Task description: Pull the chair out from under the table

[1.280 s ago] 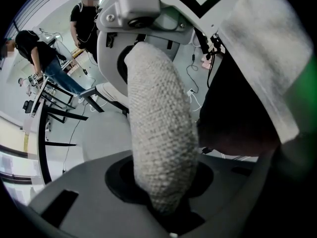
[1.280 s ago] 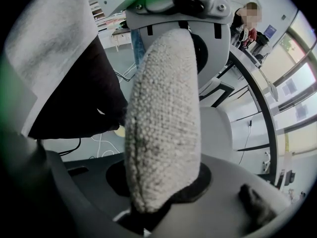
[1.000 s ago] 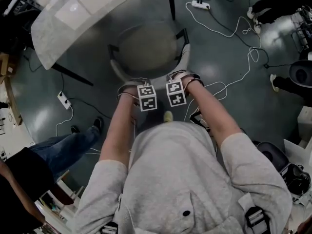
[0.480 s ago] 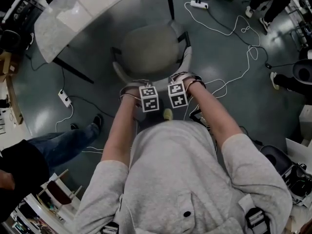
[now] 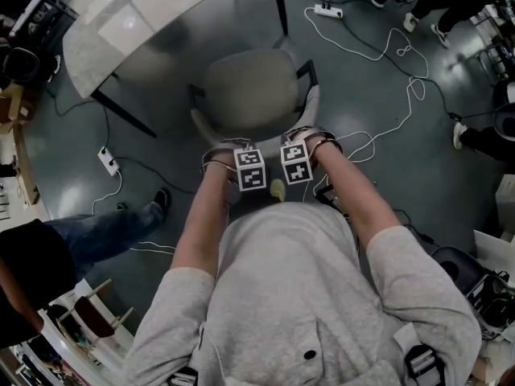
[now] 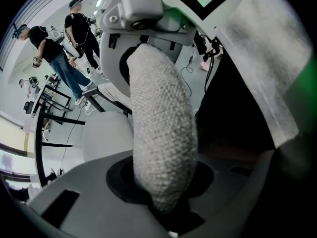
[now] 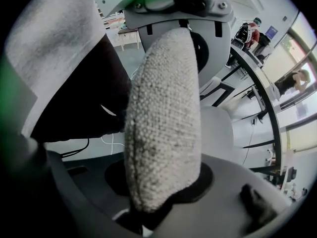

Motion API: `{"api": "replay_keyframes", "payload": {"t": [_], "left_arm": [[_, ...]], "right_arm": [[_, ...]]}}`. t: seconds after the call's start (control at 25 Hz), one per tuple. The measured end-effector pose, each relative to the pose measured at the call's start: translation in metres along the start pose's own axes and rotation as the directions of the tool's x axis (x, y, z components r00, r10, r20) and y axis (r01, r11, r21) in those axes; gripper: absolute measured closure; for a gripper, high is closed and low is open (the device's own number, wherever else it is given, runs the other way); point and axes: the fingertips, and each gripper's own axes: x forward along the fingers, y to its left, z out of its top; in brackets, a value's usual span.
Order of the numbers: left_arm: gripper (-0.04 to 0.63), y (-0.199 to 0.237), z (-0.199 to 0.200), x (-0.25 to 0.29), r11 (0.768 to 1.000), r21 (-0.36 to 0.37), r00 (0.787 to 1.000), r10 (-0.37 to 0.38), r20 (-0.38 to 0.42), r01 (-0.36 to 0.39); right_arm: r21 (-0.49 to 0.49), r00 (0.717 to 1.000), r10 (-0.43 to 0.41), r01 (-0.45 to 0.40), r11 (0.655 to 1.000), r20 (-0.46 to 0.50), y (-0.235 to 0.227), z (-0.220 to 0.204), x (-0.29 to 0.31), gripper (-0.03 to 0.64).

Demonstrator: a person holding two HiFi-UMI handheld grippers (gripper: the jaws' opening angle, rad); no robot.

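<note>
The chair (image 5: 249, 87) is further out now. A second ago the far rim of its seat was tucked under the desk (image 5: 137, 10), and now the whole seat shows clear of the desk's edge, standing on the floor just on the person's side of the desk. Both grippers have come away from the desk with it. The left gripper (image 5: 249, 170) stays clenched on the knitted backrest (image 6: 163, 133). The right gripper (image 5: 296, 161) has that same backrest between its jaws and pressed, though its jaws are opening. The count: one chair, one desk, two grippers side by side, and two power strips on the floor, one (image 5: 106, 161) near the desk's left leg and one (image 5: 326, 10) past its right leg.
</note>
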Motion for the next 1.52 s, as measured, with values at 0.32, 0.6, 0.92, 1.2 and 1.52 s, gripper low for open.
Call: {"api": "replay_keyframes", "payload": {"t": [0.32, 0.6, 0.92, 1.2, 1.52], "left_arm": [[0.399, -0.008, 0.002, -0.014, 0.988, -0.148, 0.997, -0.031, 0.070, 0.041], [0.407, 0.006, -0.019, -0.093, 0.865, -0.502, 0.945, 0.174, 0.278, -0.012], [0.578, 0.029, -0.024, -0.242, 0.349, -0.926, 0.547, 0.808, 0.218, -0.145], [0.578, 0.051, -0.013, -0.285, 0.231, -0.966, 0.411, 0.897, 0.166, -0.114], [0.578, 0.054, -0.012, -0.292, 0.215, -0.969, 0.392, 0.907, 0.153, -0.119]], "right_arm": [[0.138, 0.998, 0.007, -0.016, 0.990, 0.069, 0.004, 0.007, -0.025, 0.459], [0.390, 0.936, -0.185, 0.058, 0.919, 0.298, -0.005, -0.012, -0.103, 0.464], [0.898, 0.435, -0.808, -0.001, 0.441, 0.397, -0.064, -0.025, -0.275, 0.591], [0.928, 0.370, -0.857, -0.035, 0.372, 0.357, -0.070, -0.025, -0.296, 0.591], [0.938, 0.360, -0.872, -0.029, 0.346, 0.333, -0.067, -0.031, -0.297, 0.589]]}}
